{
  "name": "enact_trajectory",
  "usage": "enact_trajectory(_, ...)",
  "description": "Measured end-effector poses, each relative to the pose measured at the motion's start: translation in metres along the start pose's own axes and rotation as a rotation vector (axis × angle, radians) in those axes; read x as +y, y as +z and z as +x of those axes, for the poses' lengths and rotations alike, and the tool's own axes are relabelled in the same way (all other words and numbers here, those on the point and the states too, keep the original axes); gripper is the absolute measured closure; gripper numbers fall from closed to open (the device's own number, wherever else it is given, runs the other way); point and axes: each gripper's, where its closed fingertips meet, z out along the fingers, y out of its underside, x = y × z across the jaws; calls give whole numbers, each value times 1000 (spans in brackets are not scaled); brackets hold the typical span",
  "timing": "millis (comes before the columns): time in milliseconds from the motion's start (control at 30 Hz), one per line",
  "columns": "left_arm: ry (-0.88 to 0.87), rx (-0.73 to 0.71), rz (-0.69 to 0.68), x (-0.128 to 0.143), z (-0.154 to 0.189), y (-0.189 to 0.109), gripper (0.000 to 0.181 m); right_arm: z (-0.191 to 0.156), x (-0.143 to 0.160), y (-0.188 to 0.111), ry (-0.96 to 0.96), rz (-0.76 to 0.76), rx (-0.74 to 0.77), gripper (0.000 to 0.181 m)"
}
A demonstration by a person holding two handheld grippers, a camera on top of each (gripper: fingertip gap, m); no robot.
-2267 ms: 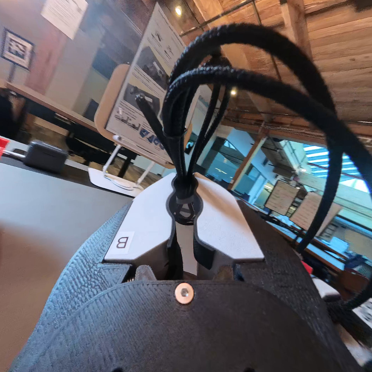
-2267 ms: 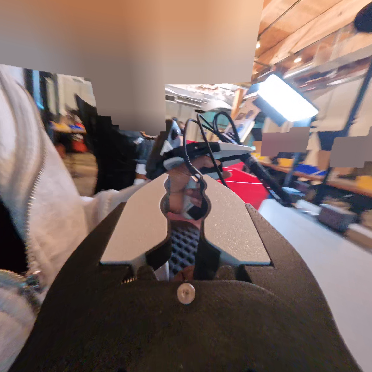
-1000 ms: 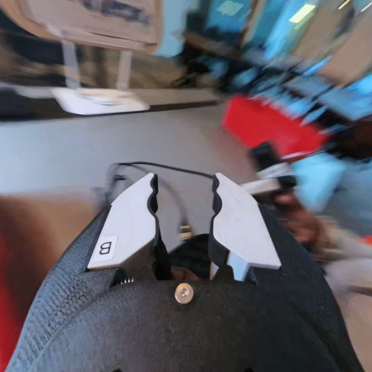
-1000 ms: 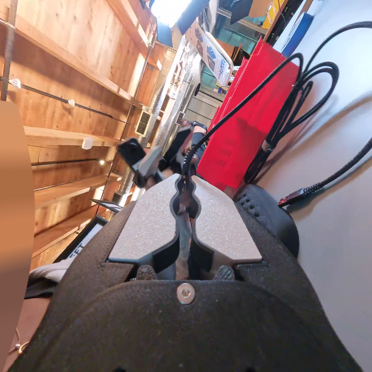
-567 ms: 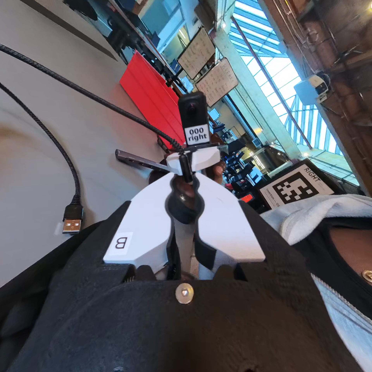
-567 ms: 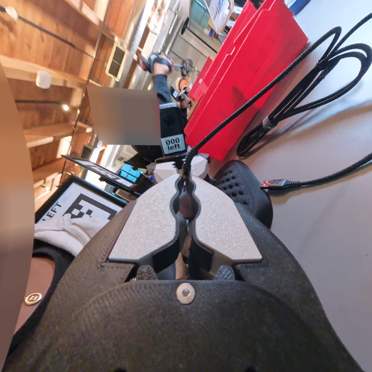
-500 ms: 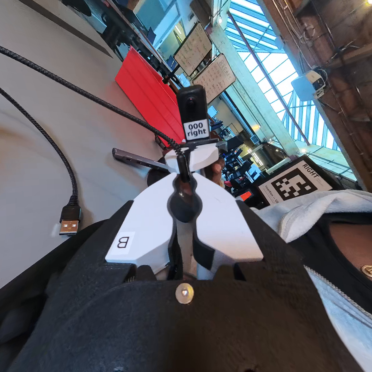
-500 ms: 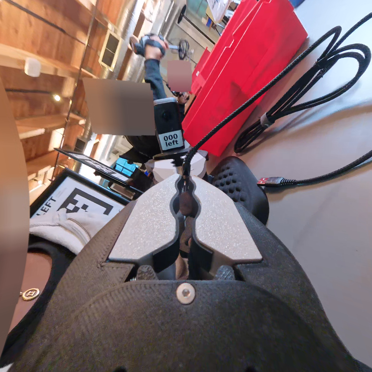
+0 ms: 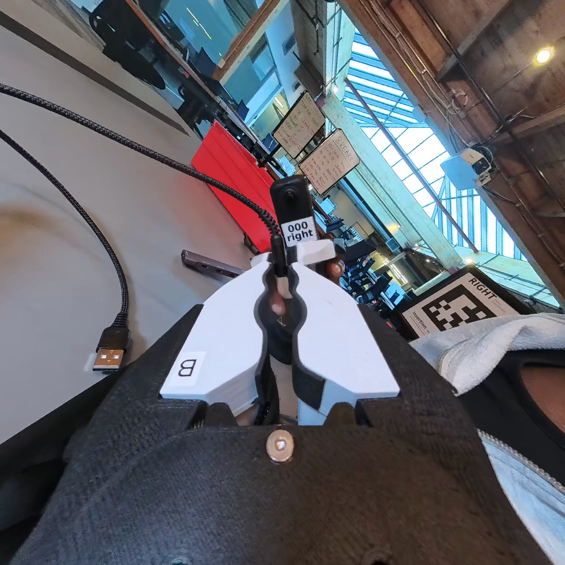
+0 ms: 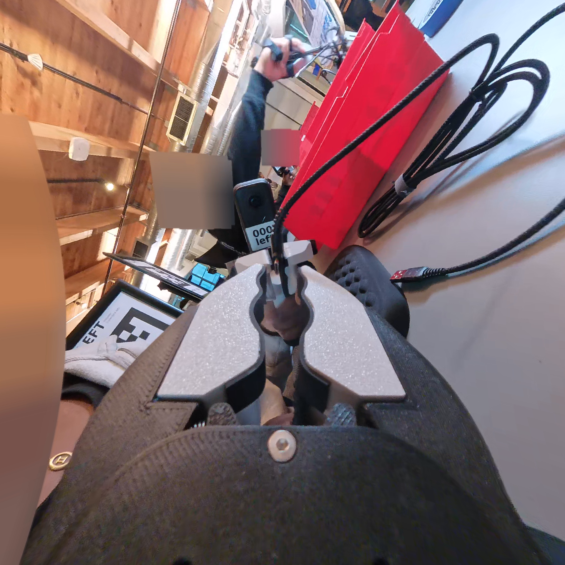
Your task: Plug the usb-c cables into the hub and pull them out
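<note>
The two grippers face each other tip to tip above the grey table. My left gripper (image 9: pixel 280 270) is shut on the plug end of a black braided cable (image 9: pixel 122 137); it also shows in the right wrist view (image 10: pixel 276 255). My right gripper (image 10: pixel 282 275) stands slightly open around the same plug, its fingers apart from it. The cable (image 10: pixel 367 128) runs off over the table. The slim grey hub (image 9: pixel 211 264) lies flat on the table behind the tips. The hub is not in the right wrist view.
A USB-A plug (image 9: pixel 108 359) of another black cable lies on the table and also shows in the right wrist view (image 10: pixel 409 273). A tied cable bundle (image 10: pixel 458 137) and a red folder (image 10: pixel 367 137) lie farther off. A person (image 10: pixel 253 101) stands behind. The grippers are tip to tip, or close to it.
Earlier the left gripper dropped the cable bundle and closed on the plug held by the right gripper. In the last half second the right gripper's fingers have parted; the left stays shut.
</note>
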Motion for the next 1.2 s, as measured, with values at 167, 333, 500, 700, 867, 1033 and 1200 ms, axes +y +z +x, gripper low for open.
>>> enact_trajectory(167, -6, 6, -30, 4, 0, 2, 172, -2, 2, 0, -83, -34, 22, 177)
enact_trajectory(333, -104, 77, -84, 9, 4, 4, 162, -5, 6, -8, -145, -130, 41, 178)
enact_trajectory(500, -131, 90, -142, 17, 5, 8, 166, -3, 17, -12, -167, -213, 51, 177)
enact_trajectory(700, -132, 107, -192, 24, 8, 11, 173, -3, 21, -16, -198, -244, 59, 178)
enact_trajectory(867, -168, 138, -241, 28, 10, 12, 172, -3, 27, -19, -222, -293, 71, 178)
enact_trajectory(1033, -128, 131, -296, 35, 11, 14, 173, -2, 32, -22, -224, -321, 79, 177)
enact_trajectory(1200, -59, 96, -205, 29, 13, 20, 173, -5, 21, -33, -240, -280, 101, 167)
